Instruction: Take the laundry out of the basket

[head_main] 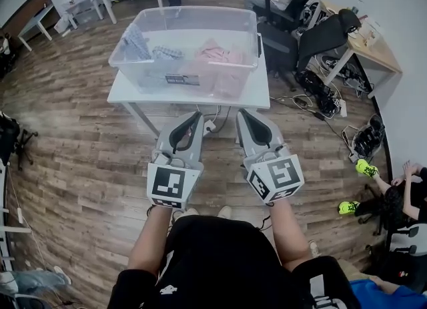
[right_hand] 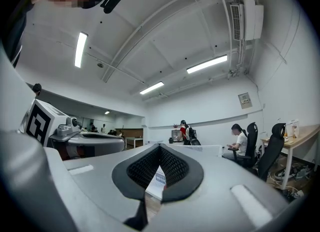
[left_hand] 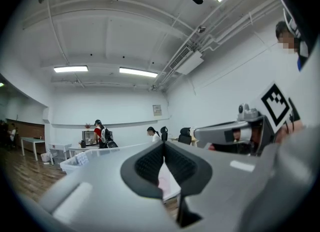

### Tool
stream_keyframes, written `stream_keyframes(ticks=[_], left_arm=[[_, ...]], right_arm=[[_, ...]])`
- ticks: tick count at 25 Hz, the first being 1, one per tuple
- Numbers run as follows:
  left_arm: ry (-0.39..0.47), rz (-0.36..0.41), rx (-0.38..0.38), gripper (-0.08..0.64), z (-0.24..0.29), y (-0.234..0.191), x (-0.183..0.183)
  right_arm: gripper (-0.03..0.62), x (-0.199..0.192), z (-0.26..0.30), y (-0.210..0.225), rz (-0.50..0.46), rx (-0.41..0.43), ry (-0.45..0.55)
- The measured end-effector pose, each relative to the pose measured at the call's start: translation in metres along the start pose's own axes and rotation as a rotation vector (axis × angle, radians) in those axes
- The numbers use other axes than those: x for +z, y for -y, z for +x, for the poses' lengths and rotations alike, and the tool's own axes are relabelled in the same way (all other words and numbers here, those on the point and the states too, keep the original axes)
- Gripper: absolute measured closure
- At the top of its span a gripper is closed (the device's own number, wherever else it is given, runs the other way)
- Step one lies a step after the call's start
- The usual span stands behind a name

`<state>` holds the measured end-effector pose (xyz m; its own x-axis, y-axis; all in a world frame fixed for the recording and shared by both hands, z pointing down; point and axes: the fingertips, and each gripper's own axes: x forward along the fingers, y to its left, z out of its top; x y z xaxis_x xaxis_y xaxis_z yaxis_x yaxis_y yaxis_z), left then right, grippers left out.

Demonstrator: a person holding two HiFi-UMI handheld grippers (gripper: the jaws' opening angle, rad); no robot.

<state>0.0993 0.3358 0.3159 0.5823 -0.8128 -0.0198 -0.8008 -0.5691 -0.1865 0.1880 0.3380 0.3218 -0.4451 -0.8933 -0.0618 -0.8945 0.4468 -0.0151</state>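
Both claws are level and side by side, just short of the surface's near edge and apart from it.

- Left claw: jaws together, nothing between them.
- Right claw: jaws together, likewise empty.
- The clear basket stands on the white surface and fills most of it. A bare strip runs along the near edge and the right end.
- The laundry lies inside the basket: pink cloth toward the right, a blue patterned piece against the left wall.
- We see open wood floor to the left and in front of the surface.
- On the right it is tighter: an office chair stands near the surface's right edge, with cables on the floor beyond.
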Motion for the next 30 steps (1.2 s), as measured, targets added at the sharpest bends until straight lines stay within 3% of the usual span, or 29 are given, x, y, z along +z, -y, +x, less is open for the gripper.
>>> stream_keyframes(ticks=[13, 30], left_arm=[[-0.017, 0.002, 0.058, 0.551, -0.001, 0.008, -0.008], [-0.006, -0.022, 0.081, 0.551, 0.029, -0.06, -0.02]], right_arm=[[0.595, -0.008, -0.004, 0.007, 0.005, 0.051, 0.006], [0.595, -0.01, 0.068, 0.002, -0.017, 0.062, 0.001]])
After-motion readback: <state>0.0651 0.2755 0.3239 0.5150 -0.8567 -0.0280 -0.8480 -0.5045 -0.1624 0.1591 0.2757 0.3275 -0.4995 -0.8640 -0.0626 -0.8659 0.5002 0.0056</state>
